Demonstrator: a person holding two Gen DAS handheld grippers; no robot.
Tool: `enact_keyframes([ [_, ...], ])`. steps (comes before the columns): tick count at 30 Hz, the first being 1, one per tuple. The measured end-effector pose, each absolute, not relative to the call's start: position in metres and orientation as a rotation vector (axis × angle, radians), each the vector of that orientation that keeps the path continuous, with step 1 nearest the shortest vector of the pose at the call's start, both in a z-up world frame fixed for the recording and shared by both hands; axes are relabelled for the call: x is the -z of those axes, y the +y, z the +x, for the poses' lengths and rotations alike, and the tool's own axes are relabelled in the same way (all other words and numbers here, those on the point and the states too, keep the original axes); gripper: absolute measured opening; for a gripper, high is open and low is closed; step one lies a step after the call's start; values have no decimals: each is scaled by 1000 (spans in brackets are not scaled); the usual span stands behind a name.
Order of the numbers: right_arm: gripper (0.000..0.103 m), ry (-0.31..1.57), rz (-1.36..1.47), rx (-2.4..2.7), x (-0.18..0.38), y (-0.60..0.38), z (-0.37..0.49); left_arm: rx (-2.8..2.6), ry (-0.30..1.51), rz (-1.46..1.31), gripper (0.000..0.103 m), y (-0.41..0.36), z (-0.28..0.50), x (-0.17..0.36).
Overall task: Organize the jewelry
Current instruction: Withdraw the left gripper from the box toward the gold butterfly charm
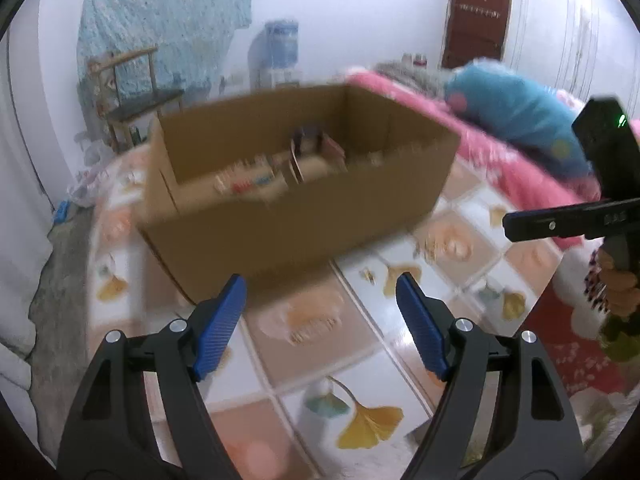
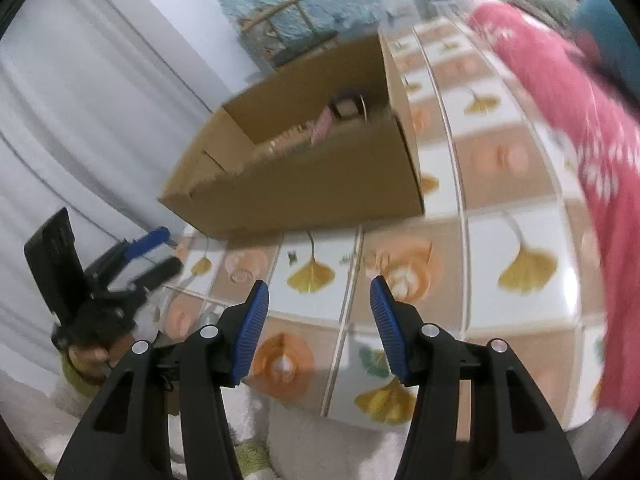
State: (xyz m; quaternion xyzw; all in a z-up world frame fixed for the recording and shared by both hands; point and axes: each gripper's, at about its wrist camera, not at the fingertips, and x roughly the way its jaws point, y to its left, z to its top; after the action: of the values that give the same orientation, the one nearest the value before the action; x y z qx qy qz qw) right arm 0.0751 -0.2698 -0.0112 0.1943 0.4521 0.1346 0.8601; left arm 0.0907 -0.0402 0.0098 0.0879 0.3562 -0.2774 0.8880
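Note:
An open cardboard box (image 1: 304, 200) stands on a bed with a leaf-patterned cover (image 1: 328, 364). Inside it, small cardboard dividers and blurred small items (image 1: 308, 156) show. Tiny pieces lie on the cover near the box (image 1: 370, 276); blur hides what they are. My left gripper (image 1: 320, 292) is open and empty, just in front of the box. My right gripper (image 2: 319, 294) is open and empty, above the cover (image 2: 508, 216), short of the box (image 2: 312, 184). The right gripper shows at the right edge of the left wrist view (image 1: 560, 222); the left one shows at the left of the right wrist view (image 2: 152, 252).
A pink blanket (image 1: 500, 160) and a blue pillow (image 1: 516, 116) lie on the bed beyond the box. A wooden chair (image 1: 132, 92), a water dispenser (image 1: 280, 48) and a brown door (image 1: 476, 16) stand at the far wall. A white curtain (image 2: 80, 120) hangs to the left.

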Motion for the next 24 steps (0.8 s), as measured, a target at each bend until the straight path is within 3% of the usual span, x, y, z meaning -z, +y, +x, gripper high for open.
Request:
enact_keyframes([
  [10, 52, 984, 440, -240, 35, -262, 79, 558, 744, 203, 73, -73, 87, 30],
  [12, 52, 981, 431, -230, 36, -260, 80, 568, 742, 189, 70, -78, 89, 31],
  [17, 52, 963, 378, -198, 37, -254, 89, 613, 753, 179, 48, -88, 100, 35],
  [24, 47, 928, 297, -161, 35, -253, 96, 643, 760, 208, 41, -98, 108, 41],
])
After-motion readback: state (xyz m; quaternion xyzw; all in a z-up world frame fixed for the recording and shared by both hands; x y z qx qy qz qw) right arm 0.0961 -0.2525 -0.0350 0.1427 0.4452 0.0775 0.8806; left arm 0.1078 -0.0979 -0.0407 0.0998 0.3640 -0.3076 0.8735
